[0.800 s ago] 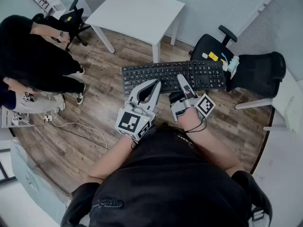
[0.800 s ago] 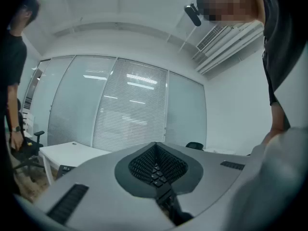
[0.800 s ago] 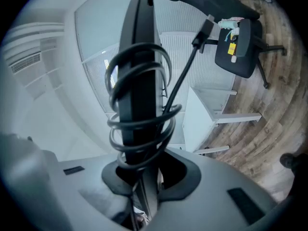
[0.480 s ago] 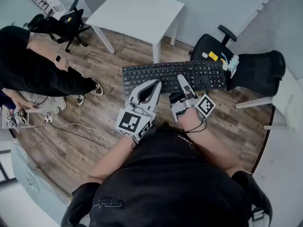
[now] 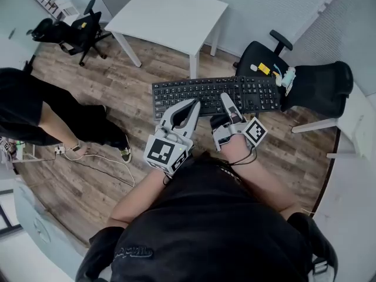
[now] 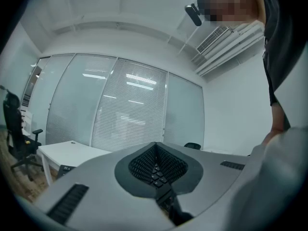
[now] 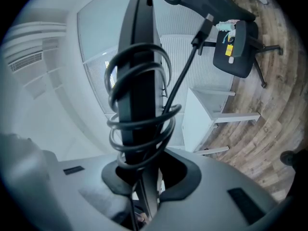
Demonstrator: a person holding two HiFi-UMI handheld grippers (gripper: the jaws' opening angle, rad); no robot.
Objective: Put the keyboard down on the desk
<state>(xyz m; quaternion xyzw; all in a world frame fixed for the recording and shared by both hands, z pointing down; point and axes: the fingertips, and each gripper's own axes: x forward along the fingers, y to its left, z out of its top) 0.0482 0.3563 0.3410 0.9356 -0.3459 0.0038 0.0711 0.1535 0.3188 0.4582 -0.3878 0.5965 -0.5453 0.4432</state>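
My left claw (image 5: 192,104) and right claw (image 5: 225,98) both clench the near long edge of the keyboard (image 5: 205,89), which hangs crosswise in mid-air just short of the near corner of the white table (image 5: 170,16), left claw nearer.

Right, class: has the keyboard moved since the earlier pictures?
No. The keyboard stays put: its far edge still sits just below a leg of the white table, its right end by the black chair.
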